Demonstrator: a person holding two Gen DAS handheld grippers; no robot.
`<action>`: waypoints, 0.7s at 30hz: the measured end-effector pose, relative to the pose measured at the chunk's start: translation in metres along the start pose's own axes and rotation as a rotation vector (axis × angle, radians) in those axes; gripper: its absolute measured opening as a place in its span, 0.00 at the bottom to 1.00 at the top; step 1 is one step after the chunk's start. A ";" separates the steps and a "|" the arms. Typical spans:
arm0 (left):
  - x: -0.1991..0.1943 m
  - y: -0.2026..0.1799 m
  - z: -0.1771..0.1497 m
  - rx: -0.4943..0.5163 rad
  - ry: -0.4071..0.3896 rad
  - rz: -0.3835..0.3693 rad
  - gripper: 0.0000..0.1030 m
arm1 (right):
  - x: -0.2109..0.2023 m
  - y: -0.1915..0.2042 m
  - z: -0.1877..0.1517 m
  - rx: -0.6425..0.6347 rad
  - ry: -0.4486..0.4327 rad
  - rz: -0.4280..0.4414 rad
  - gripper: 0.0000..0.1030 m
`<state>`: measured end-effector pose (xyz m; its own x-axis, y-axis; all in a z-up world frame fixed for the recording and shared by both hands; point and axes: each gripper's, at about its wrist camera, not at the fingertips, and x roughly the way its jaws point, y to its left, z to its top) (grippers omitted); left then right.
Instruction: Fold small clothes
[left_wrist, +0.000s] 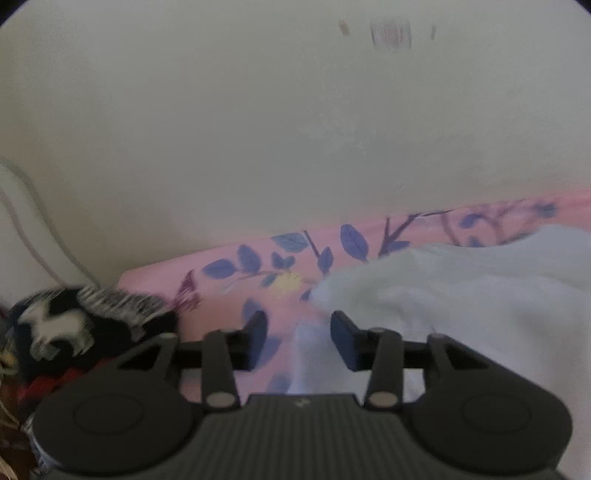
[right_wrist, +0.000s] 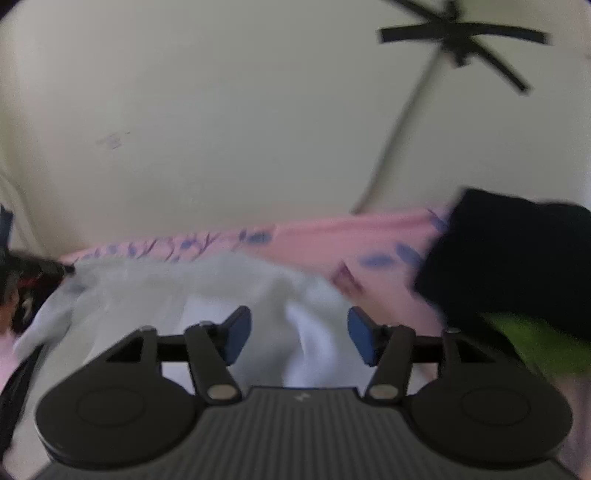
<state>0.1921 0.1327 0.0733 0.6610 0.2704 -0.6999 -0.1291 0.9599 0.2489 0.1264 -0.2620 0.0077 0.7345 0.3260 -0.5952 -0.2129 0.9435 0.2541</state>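
pale garment (left_wrist: 461, 295) lies rumpled on the pink floral sheet (left_wrist: 258, 266), unfolded; left gripper (left_wrist: 299, 336) and right gripper (right_wrist: 299, 334) hover over its near edge, jaws apart, folding seemingly not begun.

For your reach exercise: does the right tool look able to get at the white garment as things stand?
Probably yes. The right tool is open, the white garment lies directly ahead between its fingers, and nothing blocks the way.

Both wrist cams sit low and close, looking fwd along their fingers toward the cream wall (left_wrist: 258, 129). Shared betw. views: pale garment (left_wrist: 461, 295) on the pink floral sheet (left_wrist: 229, 306); right cam also catches it (right_wrist: 177, 295).
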 end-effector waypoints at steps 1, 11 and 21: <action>-0.021 0.008 -0.015 -0.003 -0.018 -0.032 0.40 | -0.017 -0.004 -0.015 0.006 0.005 -0.008 0.55; -0.158 -0.044 -0.169 0.178 -0.117 -0.319 0.51 | -0.111 0.037 -0.143 -0.043 0.086 -0.075 0.00; -0.193 -0.036 -0.200 0.160 -0.162 -0.238 0.58 | -0.157 -0.018 -0.070 0.027 -0.201 -0.303 0.51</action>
<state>-0.0786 0.0608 0.0662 0.7694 0.0121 -0.6386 0.1528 0.9673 0.2024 -0.0306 -0.3256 0.0432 0.8742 0.0110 -0.4855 0.0489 0.9927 0.1107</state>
